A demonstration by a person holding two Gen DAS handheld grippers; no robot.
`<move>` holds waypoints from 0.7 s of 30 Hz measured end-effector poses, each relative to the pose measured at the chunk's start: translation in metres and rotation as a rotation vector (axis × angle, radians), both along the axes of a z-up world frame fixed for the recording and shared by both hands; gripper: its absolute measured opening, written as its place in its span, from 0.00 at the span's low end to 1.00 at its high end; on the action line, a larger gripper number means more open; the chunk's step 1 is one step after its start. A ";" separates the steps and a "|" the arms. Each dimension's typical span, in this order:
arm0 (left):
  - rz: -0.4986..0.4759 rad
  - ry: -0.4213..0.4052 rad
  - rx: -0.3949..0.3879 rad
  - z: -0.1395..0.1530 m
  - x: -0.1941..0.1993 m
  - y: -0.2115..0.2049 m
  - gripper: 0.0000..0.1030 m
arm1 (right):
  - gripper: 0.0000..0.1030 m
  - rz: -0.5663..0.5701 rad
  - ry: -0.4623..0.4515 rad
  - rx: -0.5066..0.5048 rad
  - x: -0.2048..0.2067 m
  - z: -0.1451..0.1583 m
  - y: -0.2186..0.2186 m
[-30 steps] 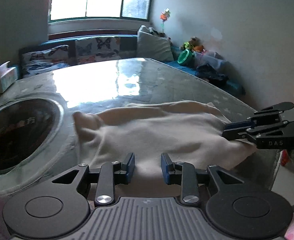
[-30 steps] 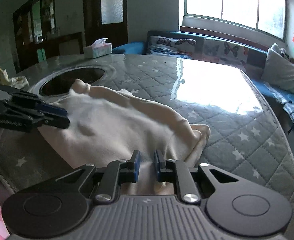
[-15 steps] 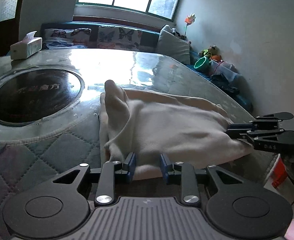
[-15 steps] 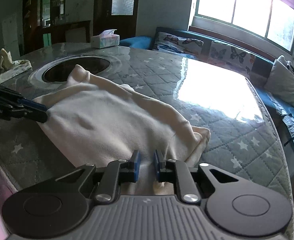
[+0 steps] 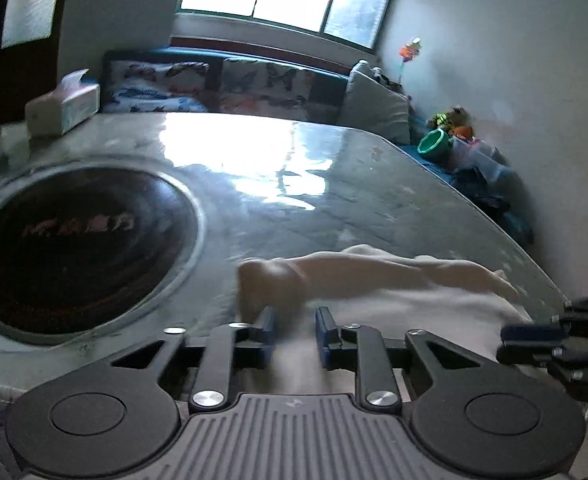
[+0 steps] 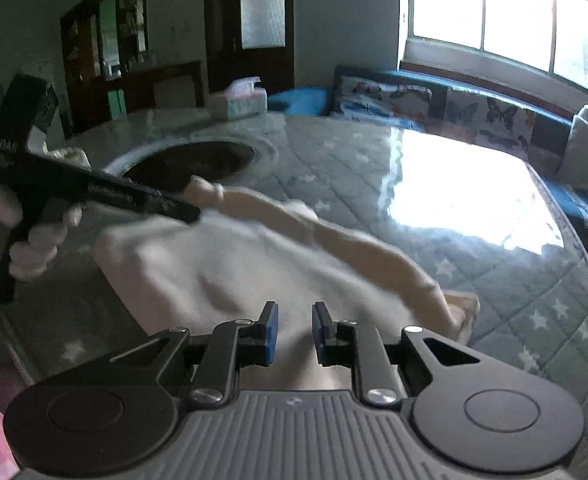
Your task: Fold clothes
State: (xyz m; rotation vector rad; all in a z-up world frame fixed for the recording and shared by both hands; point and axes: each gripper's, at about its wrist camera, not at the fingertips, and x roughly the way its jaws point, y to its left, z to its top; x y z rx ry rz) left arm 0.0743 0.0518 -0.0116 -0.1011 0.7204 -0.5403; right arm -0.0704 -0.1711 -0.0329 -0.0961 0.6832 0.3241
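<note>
A cream garment (image 5: 394, 280) lies spread on the grey quilted table (image 5: 334, 208), with a rolled ridge along its far edge (image 6: 334, 236). My left gripper (image 5: 294, 326) sits at the garment's left corner; its jaws are closing with blurred cloth between them. From the right wrist view, the left gripper (image 6: 191, 216) reaches over that corner, held by a gloved hand (image 6: 33, 248). My right gripper (image 6: 295, 330) is at the near right edge, its jaws opening slightly with cloth still bunched between the pads. The right gripper (image 5: 506, 344) also shows at the right edge of the left wrist view.
A round dark inset (image 5: 73, 248) is sunk in the table left of the garment. A tissue box (image 5: 61, 108) stands at the far left corner. A sofa with butterfly cushions (image 5: 253, 84) runs under the window, and toys (image 5: 450, 132) lie beside the wall. The table edge (image 6: 13, 360) runs near me.
The left gripper has swung along the garment to its far left corner and its jaws have narrowed. The right gripper has stayed in place with its jaws a little wider.
</note>
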 end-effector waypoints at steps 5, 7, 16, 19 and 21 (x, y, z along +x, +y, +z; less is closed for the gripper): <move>0.003 -0.030 -0.023 0.014 0.000 0.000 0.18 | 0.17 0.003 -0.005 0.018 0.004 0.006 -0.007; -0.026 -0.046 -0.025 0.018 0.004 -0.007 0.18 | 0.18 0.000 -0.018 0.021 0.010 0.010 -0.008; -0.044 -0.017 0.034 0.005 0.038 -0.029 0.18 | 0.18 -0.029 -0.018 0.024 0.062 0.007 -0.009; -0.044 -0.013 0.038 0.002 0.040 -0.030 0.18 | 0.16 -0.067 0.032 0.025 0.080 -0.007 -0.013; -0.044 -0.013 0.037 0.001 0.040 -0.029 0.18 | 0.15 -0.064 0.030 0.034 0.083 -0.009 -0.016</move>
